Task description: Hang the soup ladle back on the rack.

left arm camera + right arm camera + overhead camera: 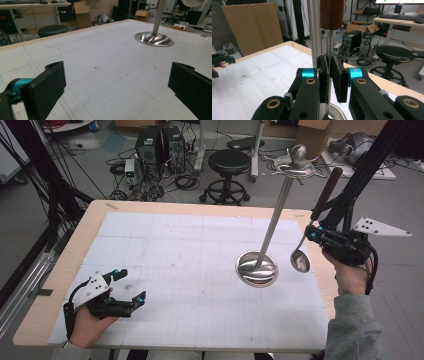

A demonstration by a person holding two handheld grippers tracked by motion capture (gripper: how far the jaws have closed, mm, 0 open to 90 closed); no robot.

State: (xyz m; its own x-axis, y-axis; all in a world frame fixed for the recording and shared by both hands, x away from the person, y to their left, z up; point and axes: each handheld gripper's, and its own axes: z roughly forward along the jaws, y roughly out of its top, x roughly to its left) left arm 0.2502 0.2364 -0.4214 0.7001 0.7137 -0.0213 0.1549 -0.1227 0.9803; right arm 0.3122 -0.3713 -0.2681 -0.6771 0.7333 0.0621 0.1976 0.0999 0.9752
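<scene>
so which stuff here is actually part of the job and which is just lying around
In use:
- ladle, wooden handle, clamped in the right gripper
- steel stand with tall pole and hooks
- left gripper, open, low over the table

Just around:
- stool
- computer towers
- cardboard boxes

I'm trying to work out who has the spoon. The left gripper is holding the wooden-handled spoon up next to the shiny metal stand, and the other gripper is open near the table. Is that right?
Not quite: the right gripper holds the wooden-handled spoon, as the high view shows. It is up beside the shiny metal stand, as you said. The open, empty one low over the table is the left gripper.
</scene>
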